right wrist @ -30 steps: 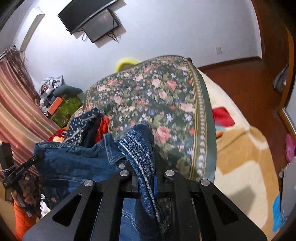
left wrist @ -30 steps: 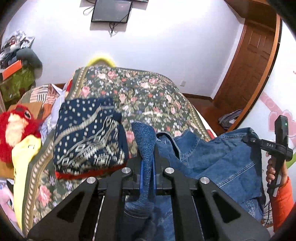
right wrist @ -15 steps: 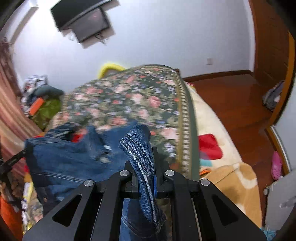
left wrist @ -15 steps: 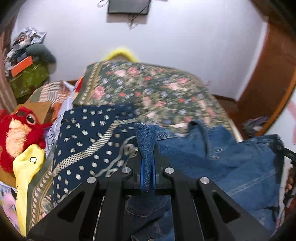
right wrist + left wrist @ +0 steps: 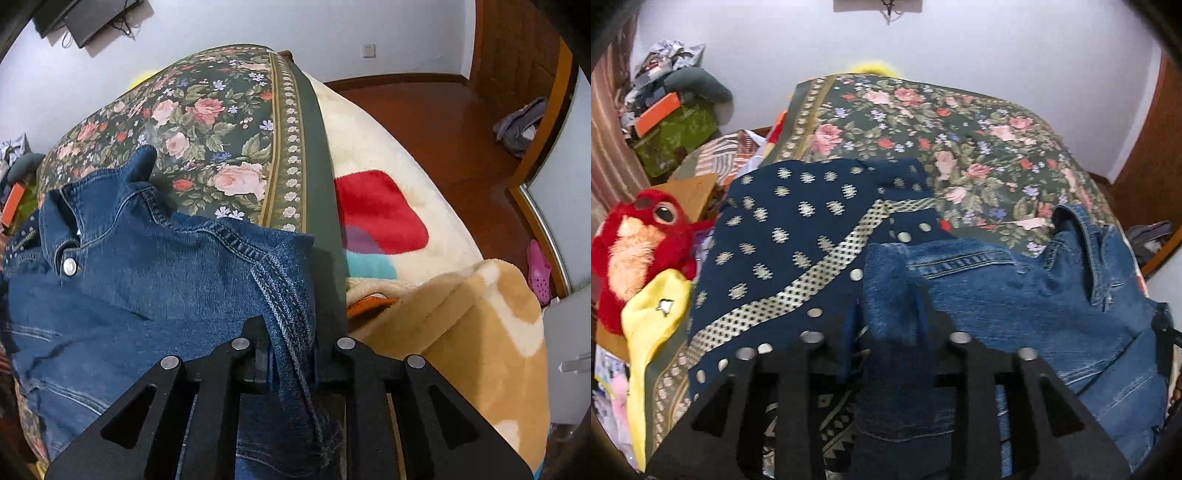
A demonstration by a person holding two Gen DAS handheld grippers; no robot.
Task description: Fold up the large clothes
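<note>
The left tongs (image 5: 886, 332) and right tongs (image 5: 291, 354) are each clamped on a fold of the denim jacket (image 5: 1015, 295), which spreads between them on the bed. Just left of the left tongs lies a navy patterned garment (image 5: 783, 251); beyond stretches the floral bedspread (image 5: 207, 122).

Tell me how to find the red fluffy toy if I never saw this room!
Look at the bed with the flowery cover, then go to its left side past the dark blue dotted cloth. The red toy sits there above a yellow cloth. It is the only furry thing there, with a big round eye and a peach face.
</note>
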